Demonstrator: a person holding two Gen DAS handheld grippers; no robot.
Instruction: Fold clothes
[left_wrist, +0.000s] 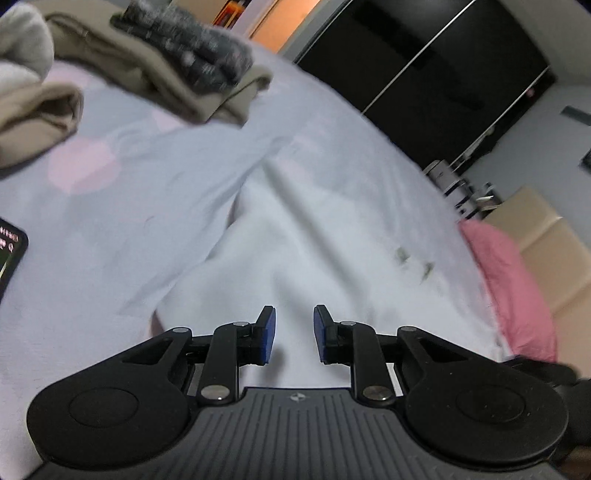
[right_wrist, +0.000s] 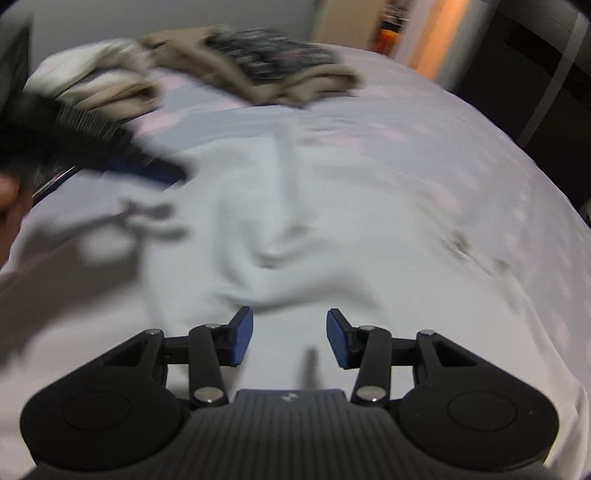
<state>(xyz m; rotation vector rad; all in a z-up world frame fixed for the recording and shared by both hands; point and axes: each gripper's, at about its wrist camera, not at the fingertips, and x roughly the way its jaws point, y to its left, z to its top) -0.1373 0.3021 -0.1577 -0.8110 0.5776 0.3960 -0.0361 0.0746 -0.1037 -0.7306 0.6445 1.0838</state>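
We find the left gripper (left_wrist: 294, 334) with jaws apart and nothing between them, poised over the white garment (left_wrist: 295, 236), which lies rumpled on the pale bedsheet (left_wrist: 110, 221). The right gripper (right_wrist: 290, 338) likewise stands parted and empty above the same garment. Farther off, at the bed's far left, sits a pile of beige and dark clothes (left_wrist: 166, 66).

Open bed sheet (left_wrist: 122, 221) lies ahead; the clothes pile (left_wrist: 166, 62) blocks the far side, a phone (left_wrist: 9, 251) the left.
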